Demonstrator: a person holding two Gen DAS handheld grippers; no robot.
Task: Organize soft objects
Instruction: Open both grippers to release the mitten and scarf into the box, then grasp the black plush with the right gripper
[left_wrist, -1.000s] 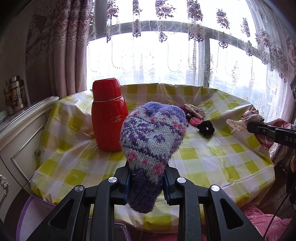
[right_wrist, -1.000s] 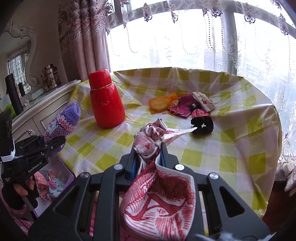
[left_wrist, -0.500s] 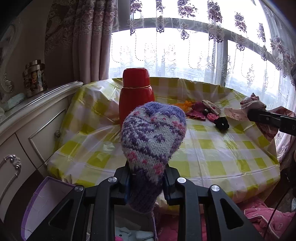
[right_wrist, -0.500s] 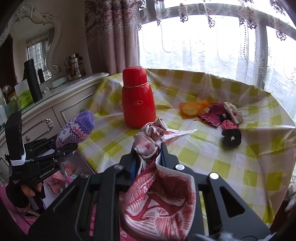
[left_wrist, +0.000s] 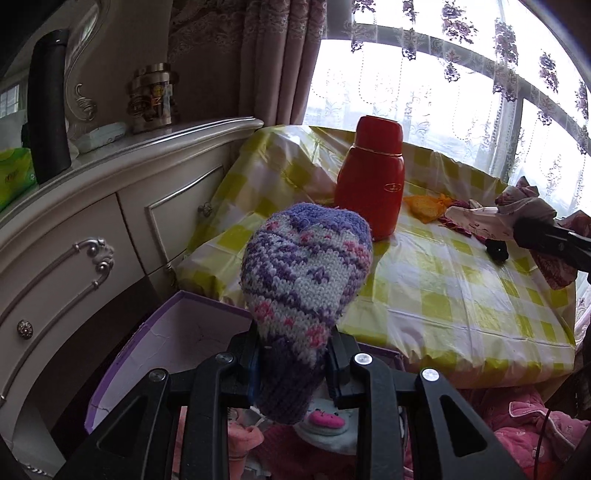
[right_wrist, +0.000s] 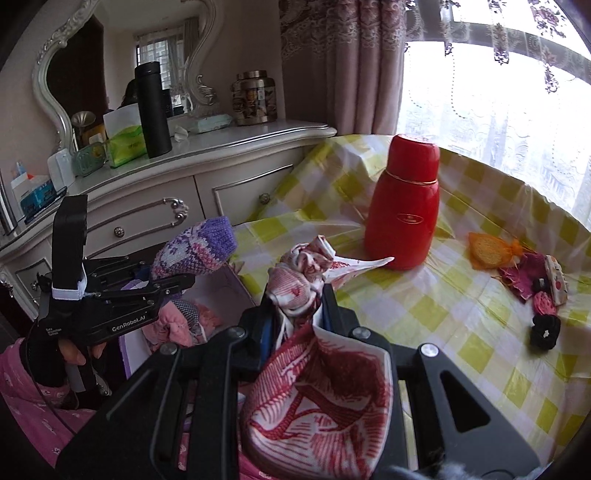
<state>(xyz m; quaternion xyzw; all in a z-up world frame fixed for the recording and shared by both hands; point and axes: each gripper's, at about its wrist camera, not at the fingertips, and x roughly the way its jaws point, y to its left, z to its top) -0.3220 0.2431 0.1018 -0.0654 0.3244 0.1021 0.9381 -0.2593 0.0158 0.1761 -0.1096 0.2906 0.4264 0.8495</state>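
My left gripper (left_wrist: 293, 363) is shut on a purple, white and pink knitted mitten (left_wrist: 306, 269). It holds it above an open purple box (left_wrist: 166, 332) with soft pink things inside, on the floor left of the table. The mitten (right_wrist: 195, 251) and left gripper (right_wrist: 173, 284) also show in the right wrist view. My right gripper (right_wrist: 299, 310) is shut on a red-and-white patterned cloth (right_wrist: 317, 391) near the table's left edge, beside the box (right_wrist: 221, 291). The cloth (left_wrist: 517, 206) also shows at the right of the left wrist view.
A red flask (right_wrist: 404, 210) stands on the yellow-checked table (right_wrist: 461, 306). An orange pouch (right_wrist: 487, 249), magenta fabric pieces (right_wrist: 521, 275) and a black scrunchie (right_wrist: 545, 330) lie at the right. A white dresser (right_wrist: 166, 199) with bottles stands at the left.
Both grippers have swung left, away from the table's middle, toward the purple box and the dresser. Each keeps its hold on its item.
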